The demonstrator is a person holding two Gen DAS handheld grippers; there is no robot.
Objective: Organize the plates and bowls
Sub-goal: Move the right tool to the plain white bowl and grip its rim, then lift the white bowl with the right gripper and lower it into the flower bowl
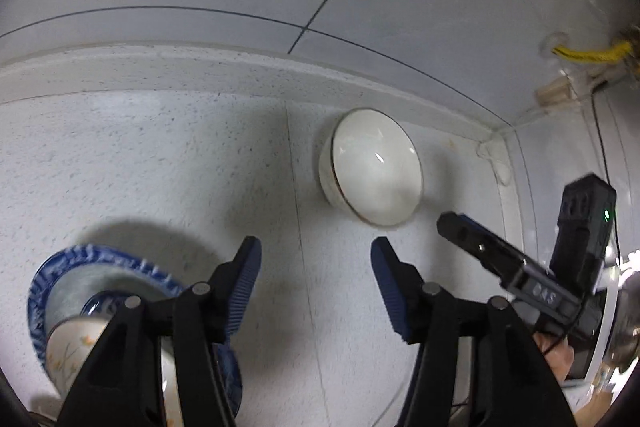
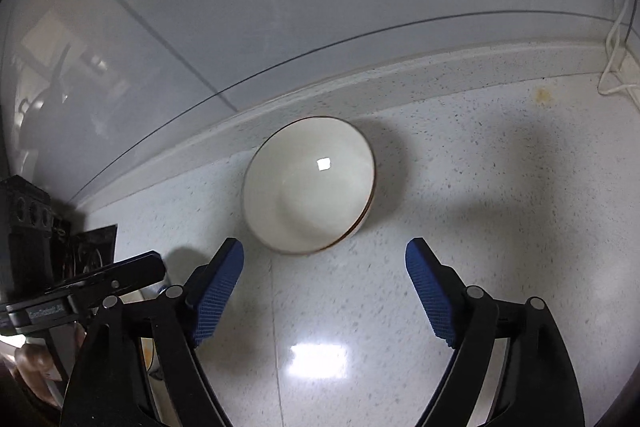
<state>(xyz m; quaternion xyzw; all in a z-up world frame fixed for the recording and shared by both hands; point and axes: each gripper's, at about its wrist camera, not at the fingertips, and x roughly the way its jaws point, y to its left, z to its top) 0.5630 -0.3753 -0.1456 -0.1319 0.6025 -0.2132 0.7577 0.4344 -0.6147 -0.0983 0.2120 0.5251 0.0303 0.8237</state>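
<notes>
left gripper: angled down at counter, jaws parted, nothing between
right gripper: angled down, jaws wide, empty
white bowl: upright on speckled countertop, near backsplash, just beyond right fingertips
blue-rimmed plate: lower left, floral bowl on it

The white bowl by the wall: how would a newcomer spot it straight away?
Find the speckled counter where it meets the tiled wall. The white bowl stands alone near that edge, upright and empty. Unlike the blue-patterned plate with a flowered bowl on it, it is plain, with a thin dark rim.
</notes>
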